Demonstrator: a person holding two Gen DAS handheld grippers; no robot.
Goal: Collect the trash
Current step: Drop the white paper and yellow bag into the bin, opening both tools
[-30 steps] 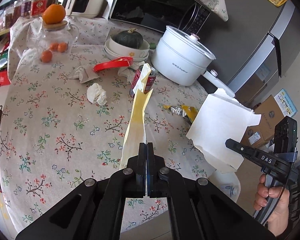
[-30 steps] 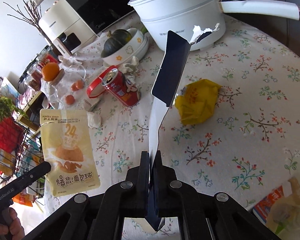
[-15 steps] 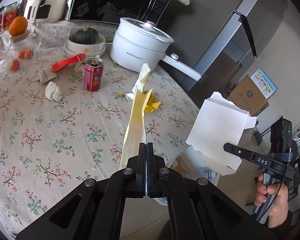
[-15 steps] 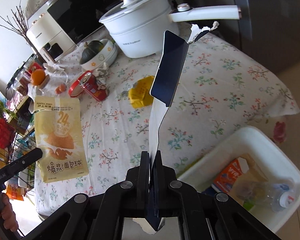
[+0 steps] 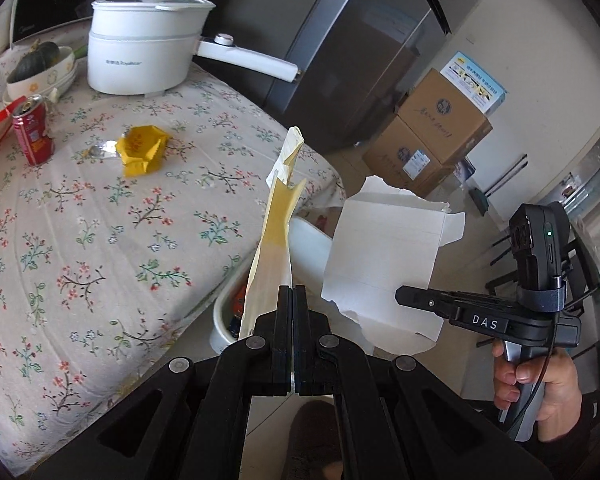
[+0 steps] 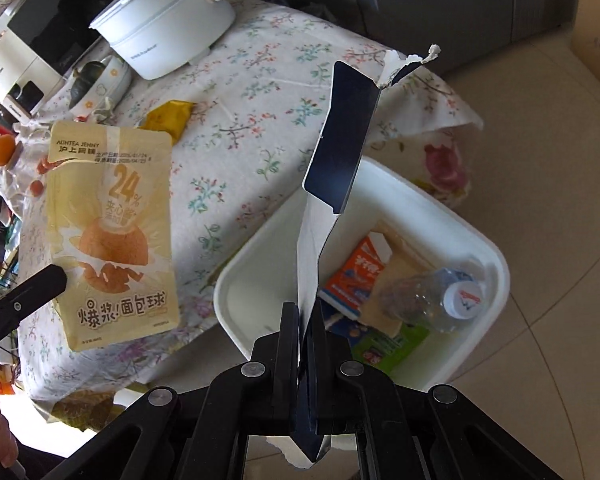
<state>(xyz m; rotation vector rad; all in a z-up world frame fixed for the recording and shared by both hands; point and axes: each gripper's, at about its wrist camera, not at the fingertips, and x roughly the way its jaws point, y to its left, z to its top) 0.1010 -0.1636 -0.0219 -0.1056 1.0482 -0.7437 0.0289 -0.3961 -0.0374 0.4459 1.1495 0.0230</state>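
So here the worktop (image 5: 100,240) with its flowery cloth sits on our left, and the white bin (image 6: 476,236) stands on the floor just off its corner, which is exactly why we're holding both pieces of trash out past the worktop edge. The bin already has a carton and a clear bottle (image 6: 432,300) lying in it, so we reckon the job is well underway.

Our left tool (image 5: 293,300) is clamped tight on the yellow snack pouch (image 6: 112,232) by its lower edge, so the pouch stands up from the grip and hangs near the bin's rim. Our right tool (image 6: 307,320) is pinched closed on the torn cardboard piece (image 5: 384,264) the same way, edge-on, right above the bin's open middle. Looks to us like a drop is next.

Left on the worktop: a white pot (image 5: 144,52) at the far edge, a red can (image 5: 32,130) at the left edge, and a crumpled yellow wrapper (image 5: 142,150) between them, nearer the middle.
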